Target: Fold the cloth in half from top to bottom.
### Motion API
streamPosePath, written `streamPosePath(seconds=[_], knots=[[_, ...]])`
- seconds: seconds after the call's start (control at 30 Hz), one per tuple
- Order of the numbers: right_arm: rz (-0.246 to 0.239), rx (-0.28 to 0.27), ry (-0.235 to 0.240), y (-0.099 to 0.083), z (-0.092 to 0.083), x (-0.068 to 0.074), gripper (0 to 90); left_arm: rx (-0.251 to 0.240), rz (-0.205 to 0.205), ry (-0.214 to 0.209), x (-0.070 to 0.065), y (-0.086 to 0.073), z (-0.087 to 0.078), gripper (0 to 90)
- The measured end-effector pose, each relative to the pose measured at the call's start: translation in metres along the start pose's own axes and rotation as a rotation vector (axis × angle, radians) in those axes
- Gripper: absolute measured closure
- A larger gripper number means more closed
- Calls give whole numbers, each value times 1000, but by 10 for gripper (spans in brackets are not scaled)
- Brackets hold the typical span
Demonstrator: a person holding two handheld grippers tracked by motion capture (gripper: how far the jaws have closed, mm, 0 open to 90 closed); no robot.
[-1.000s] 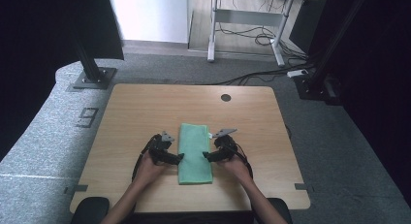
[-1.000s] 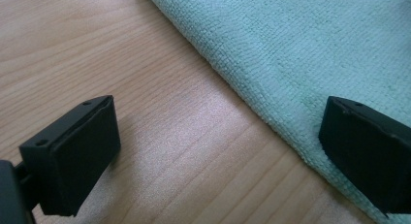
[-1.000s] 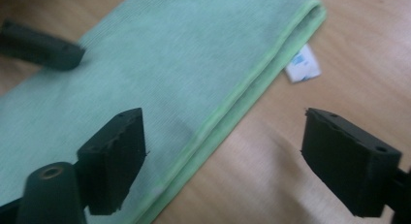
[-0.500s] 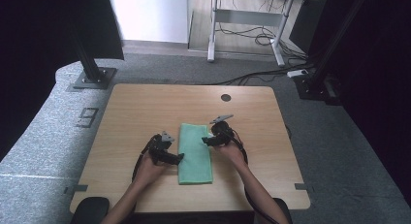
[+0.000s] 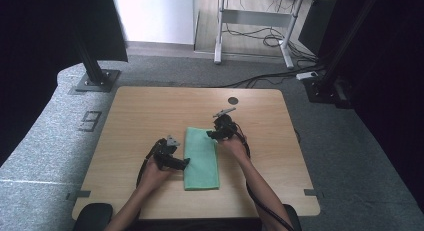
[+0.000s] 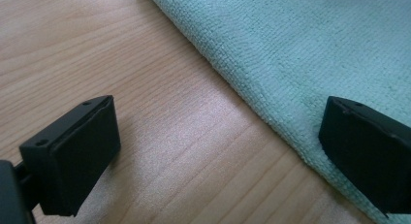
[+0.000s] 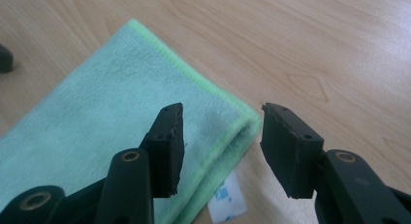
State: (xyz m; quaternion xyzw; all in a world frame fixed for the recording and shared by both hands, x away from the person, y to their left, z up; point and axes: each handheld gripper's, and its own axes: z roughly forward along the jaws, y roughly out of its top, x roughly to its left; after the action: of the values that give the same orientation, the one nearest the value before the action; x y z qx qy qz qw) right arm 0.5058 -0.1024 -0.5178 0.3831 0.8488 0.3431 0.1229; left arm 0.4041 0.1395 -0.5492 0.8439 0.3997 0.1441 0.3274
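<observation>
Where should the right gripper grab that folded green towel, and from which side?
Take the green towel at its far right corner, where the folded layers stack thick. The right gripper, its jaws just closing, already straddles that corner from the right edge, so pinching all the layers there looks best.

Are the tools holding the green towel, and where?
Nothing is held yet. The right tool has been closing its jaws around the towel's folded corner without pinching it. The left tool is open at the towel's side edge.

Wooden surface [image 5: 150,111] stands on grey carpet floor [image 5: 45,141]. Far side: white-legged desk [image 5: 255,21], floor cables [image 5: 265,41]. Dark curtains [image 5: 45,36] flank left and right.
</observation>
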Motion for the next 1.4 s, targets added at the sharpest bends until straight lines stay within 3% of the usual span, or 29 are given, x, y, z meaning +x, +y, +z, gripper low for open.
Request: streamPosePath(seconds=[0.17,0.33,0.43,0.5,0.7,0.87,0.97,1.23,1.4], knots=[[3,15,-17,4,11,-3,389,0,-1,1,0,0,0,12],[-27,59,-47,1,23,-8,376,1,-2,2,0,0,0,12],[0,42,-26,-2,23,-11,390,1,-4,3,0,0,0,12],[-6,33,-24,-3,23,-10,439,1,-5,4,-1,0,0,12],[-24,70,39,1,21,-2,795,-1,-8,6,-1,0,0,12],[-72,101,8,5,20,7,838,-1,-9,7,-1,0,0,12],[-105,78,5,6,14,9,840,0,-9,7,-1,0,0,13],[-168,15,54,14,-18,19,832,2,-11,13,-2,0,0,13],[-177,-16,73,13,-35,24,831,1,-15,15,-2,0,0,13]])
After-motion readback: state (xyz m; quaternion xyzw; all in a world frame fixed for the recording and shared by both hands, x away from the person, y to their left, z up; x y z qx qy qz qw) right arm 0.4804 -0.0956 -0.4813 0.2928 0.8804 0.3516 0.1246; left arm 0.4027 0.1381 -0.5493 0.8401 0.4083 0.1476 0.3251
